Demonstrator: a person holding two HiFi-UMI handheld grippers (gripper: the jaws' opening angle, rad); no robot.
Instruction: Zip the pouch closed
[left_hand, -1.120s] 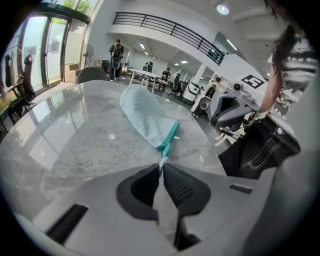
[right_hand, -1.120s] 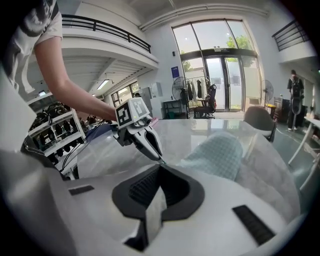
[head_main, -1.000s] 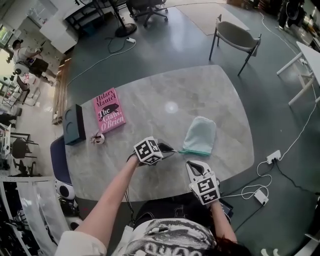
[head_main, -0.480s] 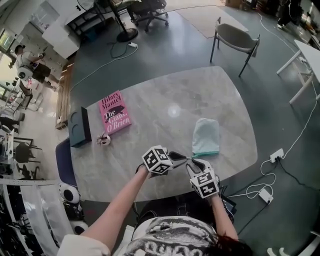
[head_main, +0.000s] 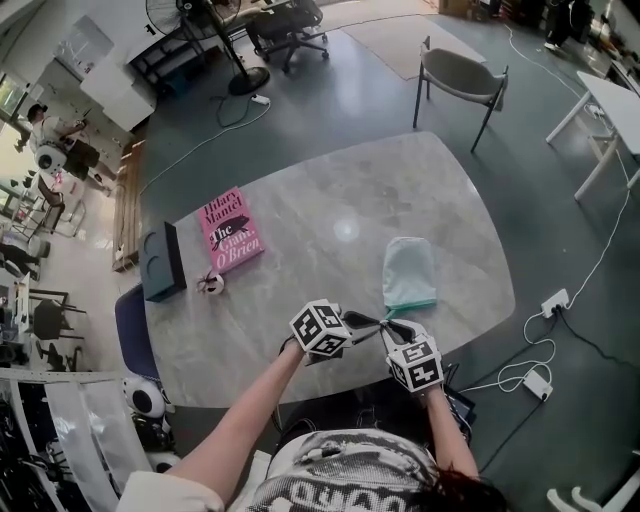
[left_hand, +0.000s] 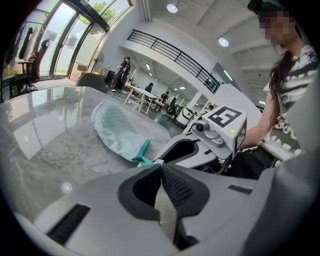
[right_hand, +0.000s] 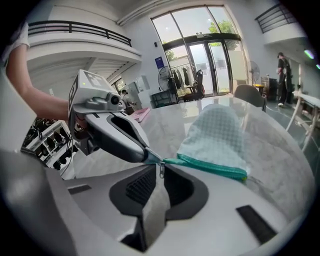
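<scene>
two grippers meet at the near corner of the pouch (head_main: 410, 272), which lies flat on the marble table (head_main: 300, 200), close to its near edge. left gripper (left_hand: 161, 166): jaws pressed together, pinching the teal end tab of the zip tape (right_hand: 210, 167). right gripper (right_hand: 161, 169): jaws closing, pads not yet on the small metal pull (right_hand: 161, 172) that hangs between them. slider sits at the pinched end, so none of the zip's run looks travelled. judged: anchoring done, pull not yet gripped. left to do: grip it and draw it along the whole teal edge. cannot tell whether the teeth are meshed.
</scene>
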